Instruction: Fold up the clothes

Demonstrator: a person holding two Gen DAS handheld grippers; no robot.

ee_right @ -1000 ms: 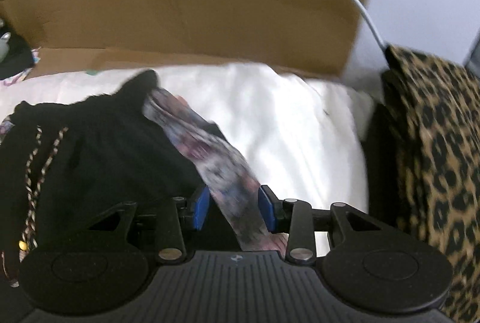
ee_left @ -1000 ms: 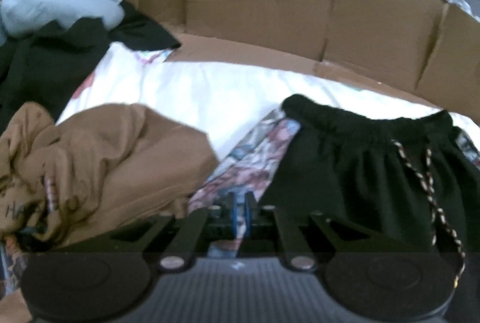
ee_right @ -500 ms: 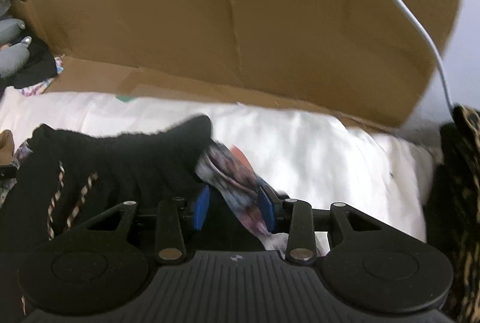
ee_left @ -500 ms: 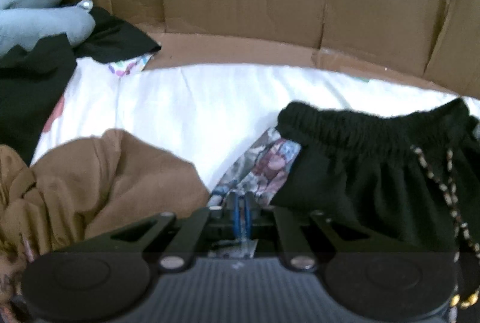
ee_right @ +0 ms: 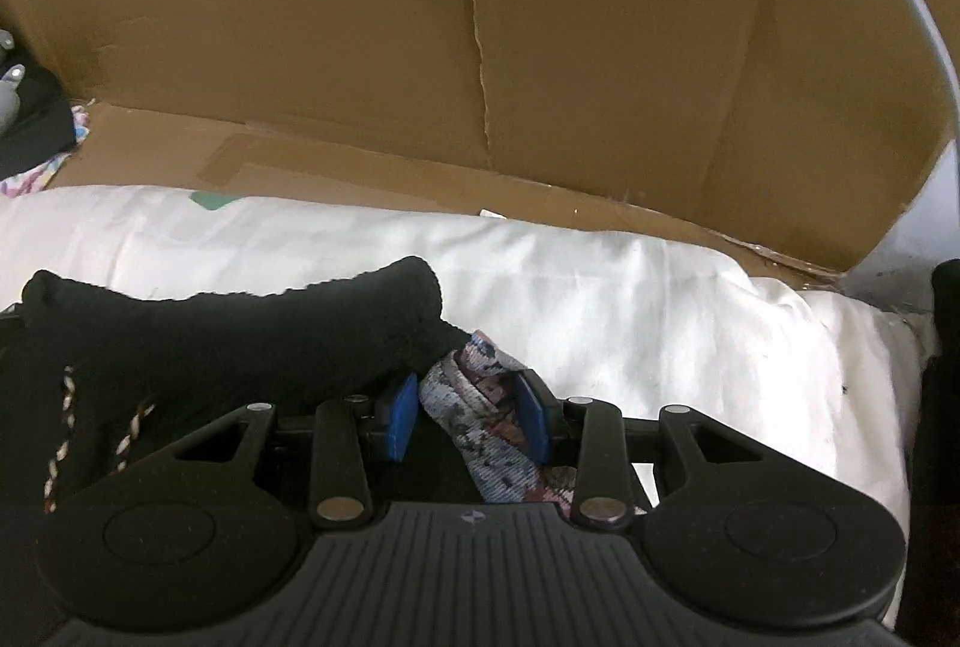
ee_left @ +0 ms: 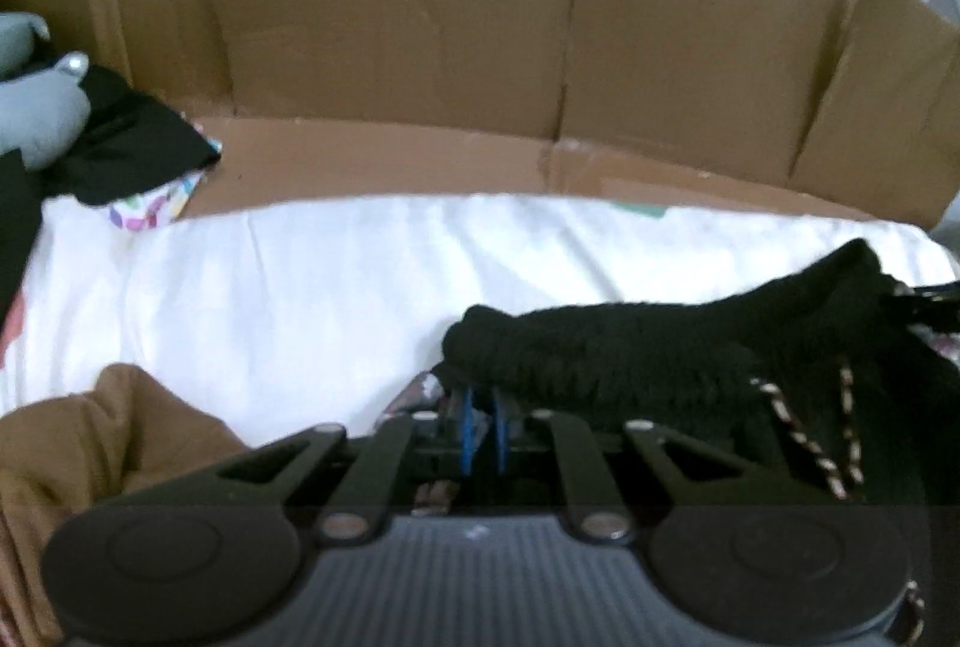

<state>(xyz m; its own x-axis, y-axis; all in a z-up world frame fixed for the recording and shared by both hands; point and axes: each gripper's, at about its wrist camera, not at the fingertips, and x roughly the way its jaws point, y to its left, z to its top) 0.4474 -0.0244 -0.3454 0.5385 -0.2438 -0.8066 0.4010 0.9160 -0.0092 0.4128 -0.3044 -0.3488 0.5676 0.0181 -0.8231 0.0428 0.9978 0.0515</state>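
With both tools low over the white sheet [ee_left: 360, 287], my left gripper [ee_left: 482, 428] is pinched nearly closed on the black shorts [ee_left: 630, 359] at their left waistband corner; my right gripper [ee_right: 468, 422] clamps floral fabric [ee_right: 486, 425] at the right corner.

the black shorts [ee_right: 228, 341] are seen as matt ribbed cloth, with a braided cord [ee_left: 798, 437] to the right of the left gripper [ee_left: 480, 428]. matt black plastic and blue pads [ee_right: 401, 416] are shown on the right gripper [ee_right: 468, 416], which is pressed onto a woven patterned fabric [ee_right: 498, 437]. beyond both tools, a smooth white sheet [ee_left: 336, 287] and matt, creased cardboard [ee_right: 480, 47] are seen. soft brown cloth [ee_left: 90, 443] is seen left of the left gripper.
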